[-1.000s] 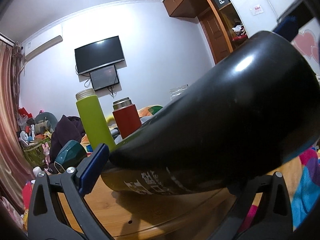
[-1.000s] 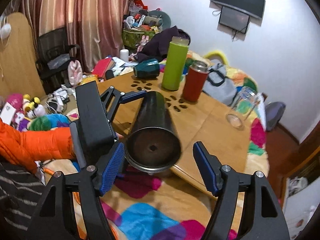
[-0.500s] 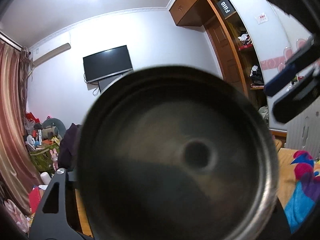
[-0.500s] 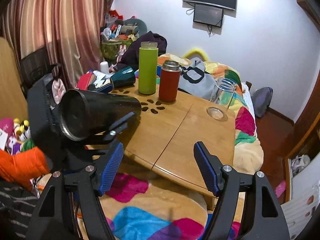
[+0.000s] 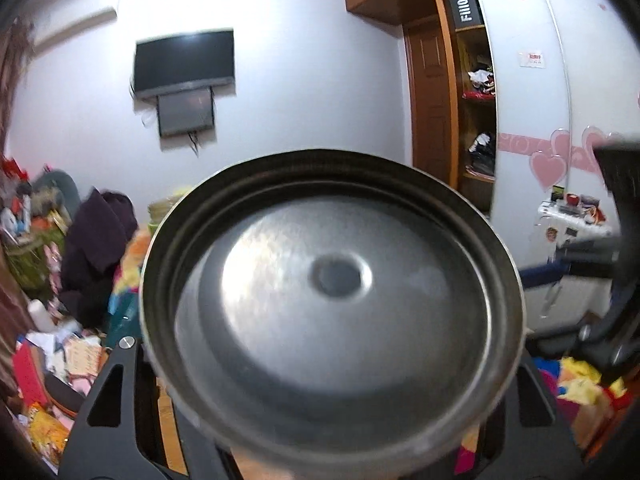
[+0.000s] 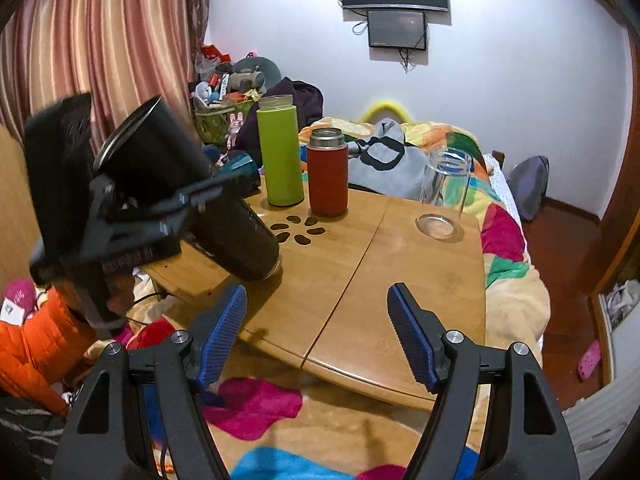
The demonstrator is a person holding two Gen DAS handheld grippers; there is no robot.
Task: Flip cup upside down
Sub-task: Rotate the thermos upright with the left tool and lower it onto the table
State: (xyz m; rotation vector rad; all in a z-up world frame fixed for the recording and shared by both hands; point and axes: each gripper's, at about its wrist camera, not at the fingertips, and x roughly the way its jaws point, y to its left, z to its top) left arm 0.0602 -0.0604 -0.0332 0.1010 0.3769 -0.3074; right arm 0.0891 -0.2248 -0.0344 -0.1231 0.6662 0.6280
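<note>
My left gripper (image 6: 192,200) is shut on a tall black cup (image 6: 192,196). The cup is tilted, its mouth end down on the left part of the wooden table (image 6: 400,280) and its steel base up toward the curtain. In the left wrist view the cup's round steel base (image 5: 332,304) fills the frame and hides my fingertips. My right gripper (image 6: 316,336) is open and empty above the table's near edge, to the right of the cup.
A green bottle (image 6: 280,152), a red flask (image 6: 327,172) and a clear glass (image 6: 444,196) stand on the table's far half. A teal cup (image 6: 240,170) lies behind the black cup. Bedding (image 6: 516,280) surrounds the table; clutter sits by the curtain (image 6: 100,40).
The left gripper has turned the black cup from lying level to tilted with its mouth down on the table. The right gripper has backed away from the cup and stays open.
</note>
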